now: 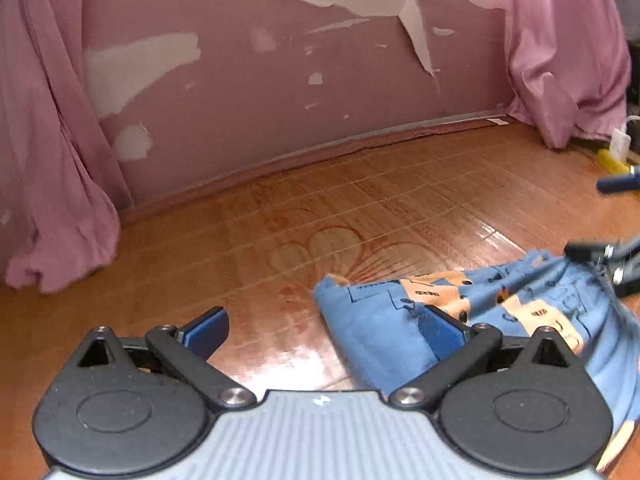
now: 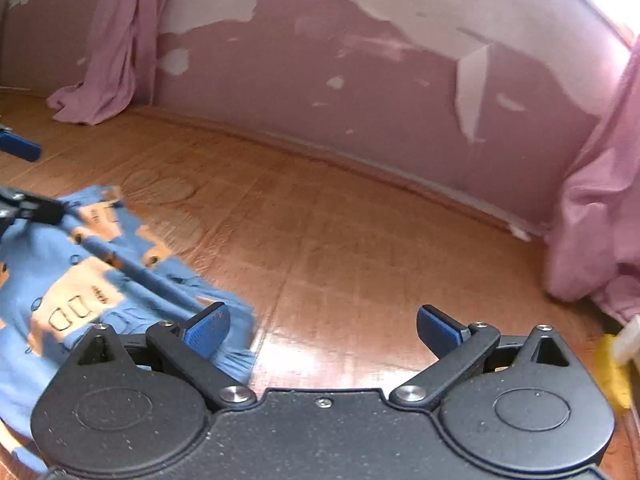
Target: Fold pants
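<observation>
Pants [image 1: 460, 320] are spread on the mat [image 1: 320, 208] betw. both grippers, prob. so opposite edges can be taken for a fold. L gripper [image 1: 326, 330] and R gripper [image 2: 324, 330] are held wide apart, nothing gripped. Cloth's far right edge is shown only in R view, its left corner only in L view

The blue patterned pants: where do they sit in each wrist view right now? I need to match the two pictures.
Left wrist view: the pants lie lower right on the wooden floor, under the left gripper's right finger.
Right wrist view: the pants lie lower left, under the right gripper's left finger.
Shared landmark: the peeling pink wall behind.
</observation>
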A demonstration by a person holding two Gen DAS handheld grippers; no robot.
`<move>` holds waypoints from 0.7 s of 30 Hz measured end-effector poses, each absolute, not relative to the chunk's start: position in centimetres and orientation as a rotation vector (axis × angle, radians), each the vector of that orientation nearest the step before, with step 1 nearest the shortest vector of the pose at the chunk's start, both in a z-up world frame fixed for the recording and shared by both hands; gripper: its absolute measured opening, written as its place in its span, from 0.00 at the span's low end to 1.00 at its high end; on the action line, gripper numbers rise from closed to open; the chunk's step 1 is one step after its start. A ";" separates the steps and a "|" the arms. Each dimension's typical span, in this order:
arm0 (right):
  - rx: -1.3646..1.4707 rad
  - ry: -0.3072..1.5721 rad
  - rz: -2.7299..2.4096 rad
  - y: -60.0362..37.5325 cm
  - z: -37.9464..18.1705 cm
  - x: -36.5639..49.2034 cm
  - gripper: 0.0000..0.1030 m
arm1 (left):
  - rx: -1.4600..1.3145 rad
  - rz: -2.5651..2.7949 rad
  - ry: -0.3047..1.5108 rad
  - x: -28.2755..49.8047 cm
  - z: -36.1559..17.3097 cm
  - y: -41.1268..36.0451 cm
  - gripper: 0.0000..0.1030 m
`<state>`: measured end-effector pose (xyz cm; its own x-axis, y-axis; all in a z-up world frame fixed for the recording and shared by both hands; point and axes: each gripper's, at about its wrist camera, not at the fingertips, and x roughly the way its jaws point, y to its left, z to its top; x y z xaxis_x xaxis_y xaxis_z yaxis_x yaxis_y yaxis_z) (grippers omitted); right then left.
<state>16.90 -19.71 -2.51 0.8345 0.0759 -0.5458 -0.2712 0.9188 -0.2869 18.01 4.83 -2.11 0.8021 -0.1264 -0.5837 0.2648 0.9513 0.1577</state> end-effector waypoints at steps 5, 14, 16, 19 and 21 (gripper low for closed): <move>-0.315 0.547 0.297 -18.8 -1.4 13.0 0.97 | 0.220 -0.234 0.616 14.6 -0.4 5.1 1.00; -0.320 0.666 0.342 -19.3 -4.9 10.9 0.99 | 0.290 -0.129 0.726 12.3 -2.5 6.2 1.00; -0.287 0.684 0.343 -19.9 -4.9 11.3 0.99 | 0.341 -0.030 0.776 12.7 -3.5 7.2 0.97; -0.290 0.664 0.331 -19.8 -4.0 10.7 0.96 | 0.285 0.014 0.783 12.1 -2.9 8.7 0.92; -0.291 0.595 0.348 -19.6 -2.7 9.9 0.97 | 0.158 -0.019 0.733 11.1 -0.9 9.5 0.94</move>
<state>9.87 -19.58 -2.68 0.7732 0.2340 -0.5894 -0.3991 0.9019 -0.1654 11.12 9.50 -0.94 0.7433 0.0377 -0.6679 0.0731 0.9879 0.1371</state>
